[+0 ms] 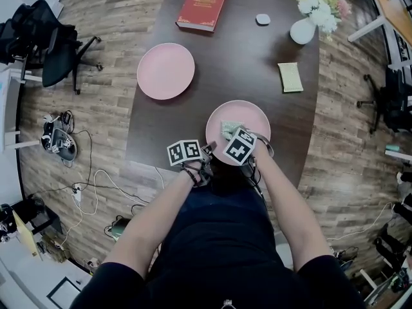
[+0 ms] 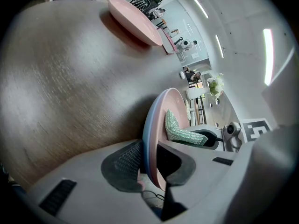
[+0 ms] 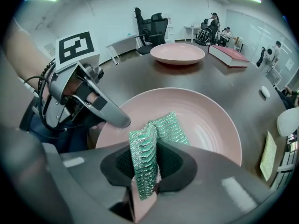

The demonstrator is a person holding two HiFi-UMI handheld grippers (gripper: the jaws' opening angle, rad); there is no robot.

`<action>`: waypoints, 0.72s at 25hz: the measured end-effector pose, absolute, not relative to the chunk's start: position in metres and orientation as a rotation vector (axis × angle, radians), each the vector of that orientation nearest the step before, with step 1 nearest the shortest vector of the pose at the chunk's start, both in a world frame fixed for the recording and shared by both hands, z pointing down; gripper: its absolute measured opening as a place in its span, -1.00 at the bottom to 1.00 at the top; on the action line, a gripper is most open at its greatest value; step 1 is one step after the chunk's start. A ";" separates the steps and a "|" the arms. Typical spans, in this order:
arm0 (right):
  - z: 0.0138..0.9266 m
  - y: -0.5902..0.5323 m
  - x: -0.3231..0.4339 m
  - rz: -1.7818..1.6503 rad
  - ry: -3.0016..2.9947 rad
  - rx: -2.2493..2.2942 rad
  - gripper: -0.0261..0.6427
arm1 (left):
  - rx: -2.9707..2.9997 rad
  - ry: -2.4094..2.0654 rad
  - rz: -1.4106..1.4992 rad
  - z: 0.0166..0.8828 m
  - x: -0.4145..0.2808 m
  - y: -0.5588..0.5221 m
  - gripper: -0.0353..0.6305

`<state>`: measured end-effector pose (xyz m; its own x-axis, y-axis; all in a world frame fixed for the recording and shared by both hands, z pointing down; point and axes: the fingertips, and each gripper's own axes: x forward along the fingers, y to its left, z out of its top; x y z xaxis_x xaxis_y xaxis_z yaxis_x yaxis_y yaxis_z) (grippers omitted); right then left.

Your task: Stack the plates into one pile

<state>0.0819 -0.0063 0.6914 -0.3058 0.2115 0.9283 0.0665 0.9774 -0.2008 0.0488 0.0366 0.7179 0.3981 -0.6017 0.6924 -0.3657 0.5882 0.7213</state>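
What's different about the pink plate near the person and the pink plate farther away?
The near plate holds a green cloth, pinched by the right hand-held gripper; the far plate is bare. The left hand-held gripper clamps the near plate's rim; nothing touches the far plate. Both are round and pink.

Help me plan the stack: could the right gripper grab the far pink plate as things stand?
Probably not yet: the right gripper is shut on a green sponge. The far pink plate itself lies bare and unobstructed.
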 end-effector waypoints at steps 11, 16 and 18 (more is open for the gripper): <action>0.684 0.003 0.051 0.226 -1.969 -0.267 -0.67 | 1.001 -1.198 -0.179 0.717 0.050 0.037 -0.72; 0.688 0.002 0.044 0.298 -2.013 -0.288 -0.67 | 1.008 -1.193 -0.174 0.717 0.050 0.037 -0.72; 0.687 0.001 0.043 0.355 -2.034 -0.284 -0.67 | 1.008 -1.191 -0.172 0.717 0.050 0.038 -0.72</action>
<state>0.0434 0.0009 0.6866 -0.4633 0.3468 0.8156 0.0496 0.9290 -0.3668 0.0498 0.0376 0.7171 0.4133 -0.5960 0.6884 -0.3774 0.5759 0.7252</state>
